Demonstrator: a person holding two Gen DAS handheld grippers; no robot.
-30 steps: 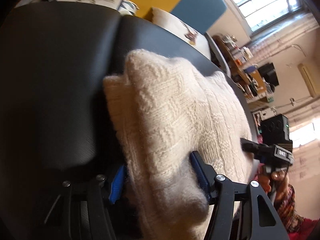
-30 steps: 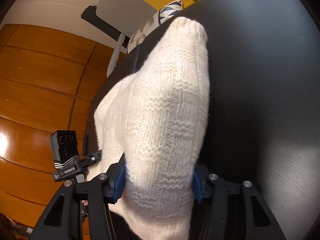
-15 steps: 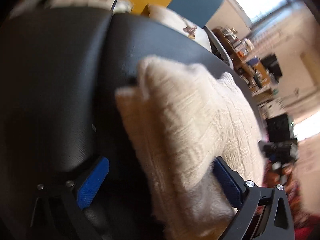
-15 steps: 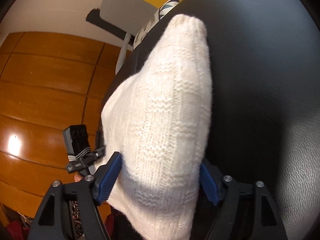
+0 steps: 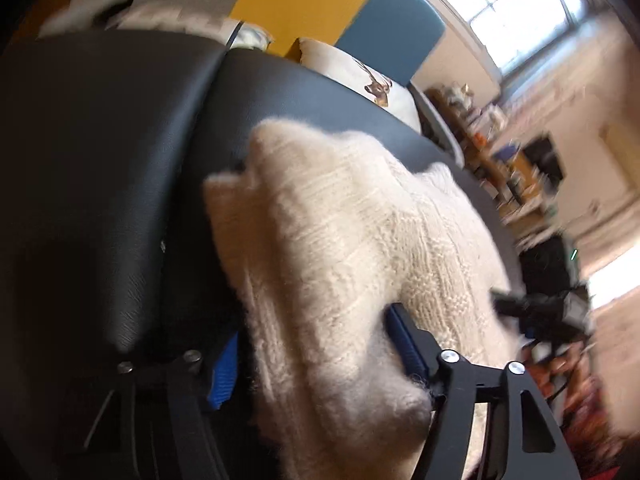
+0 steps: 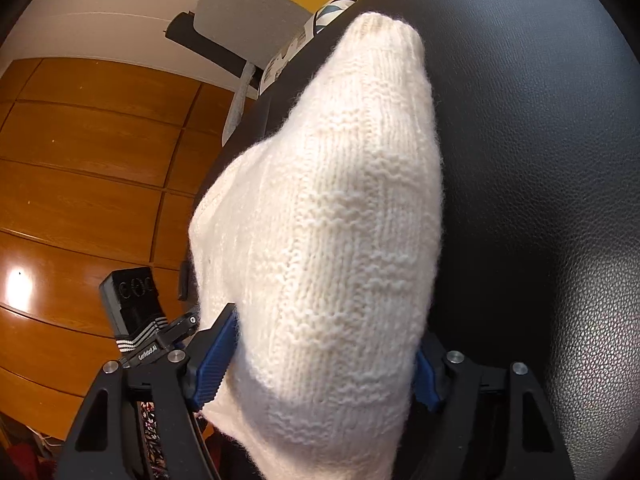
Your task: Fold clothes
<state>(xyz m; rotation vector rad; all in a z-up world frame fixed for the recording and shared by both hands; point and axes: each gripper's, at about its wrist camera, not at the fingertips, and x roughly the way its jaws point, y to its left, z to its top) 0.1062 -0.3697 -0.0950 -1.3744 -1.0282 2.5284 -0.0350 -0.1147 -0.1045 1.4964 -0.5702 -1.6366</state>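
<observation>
A cream knitted sweater lies folded into a thick bundle on a black leather surface. My left gripper is shut on the near end of the bundle, its blue pads pressed into the wool. In the right wrist view the same sweater rises as a tall folded hump. My right gripper is shut on its near end, blue pads on both sides. The left gripper's camera block shows at the left there.
The black leather surface extends to the right of the sweater. Printed cushions sit at its far edge. A wooden floor lies below on the left. Cluttered shelves stand at the back right.
My left gripper opened wide half a second ago and has now shut on the bundle again. My right gripper's jaws widened slightly, then closed back on the sweater.
</observation>
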